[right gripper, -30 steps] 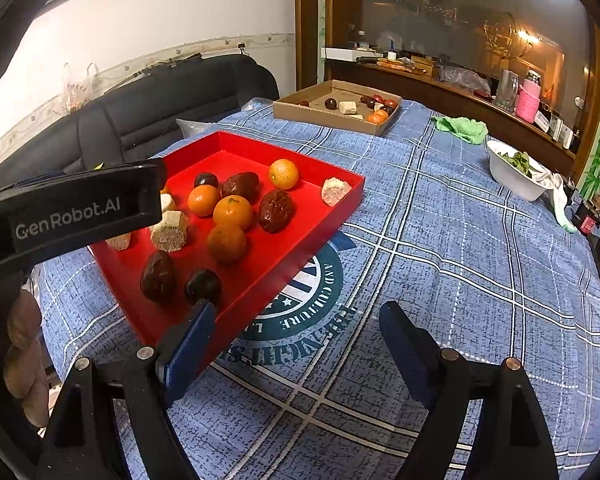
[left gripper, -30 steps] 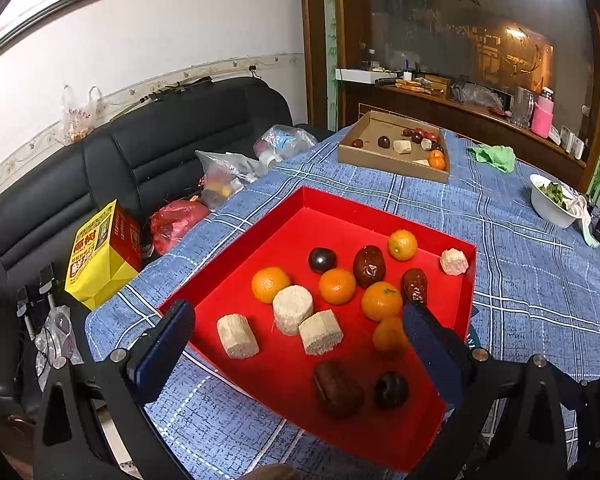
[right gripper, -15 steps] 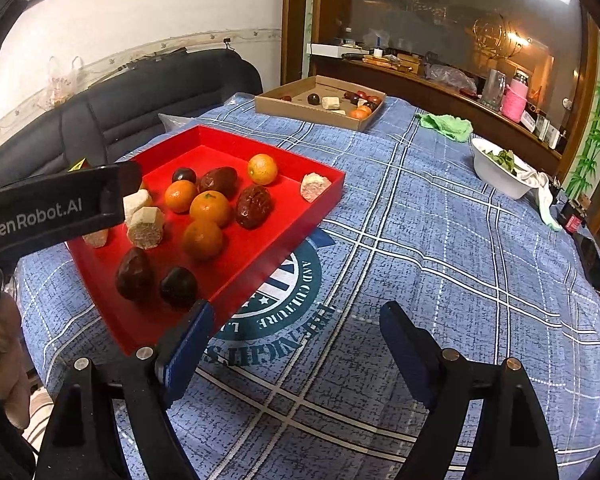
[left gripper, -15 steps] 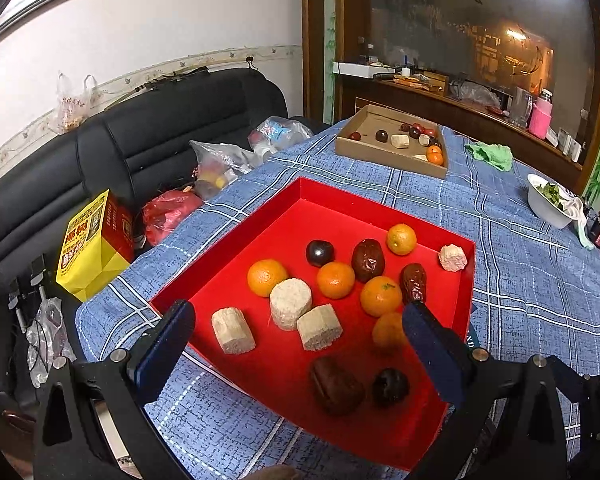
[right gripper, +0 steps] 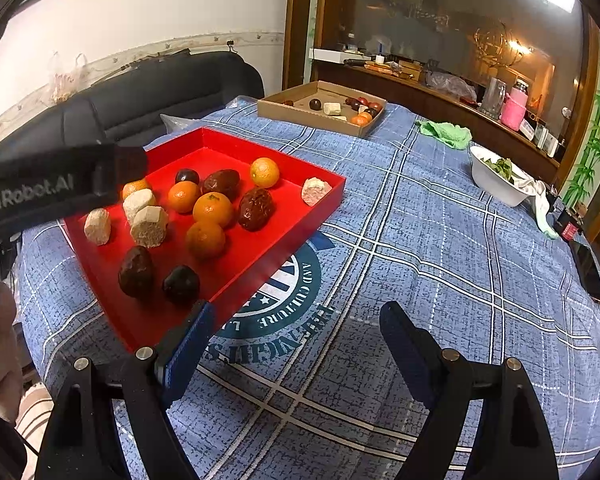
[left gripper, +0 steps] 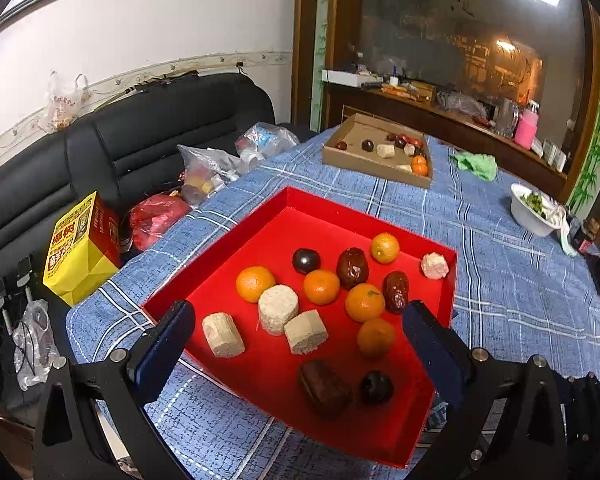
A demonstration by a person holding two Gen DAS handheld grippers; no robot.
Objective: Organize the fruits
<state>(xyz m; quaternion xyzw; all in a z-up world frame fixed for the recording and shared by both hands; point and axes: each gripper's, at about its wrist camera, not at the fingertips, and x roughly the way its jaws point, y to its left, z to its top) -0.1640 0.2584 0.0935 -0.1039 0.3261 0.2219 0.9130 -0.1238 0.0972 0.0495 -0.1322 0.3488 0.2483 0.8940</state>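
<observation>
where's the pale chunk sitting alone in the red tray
In both views, the pale chunk sits in the red tray's far right corner, beside a dark date.

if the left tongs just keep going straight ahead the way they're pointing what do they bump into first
Probably the pale cut cylinders in the red tray, most likely the angular chunk centred between the open left tongs. Depth is unclear in this fisheye view.

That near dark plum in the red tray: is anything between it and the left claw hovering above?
Nothing visible. The left gripper hangs open above the red tray, and the dark plum lies uncovered between its fingers, with a brown date close beside it.
</observation>
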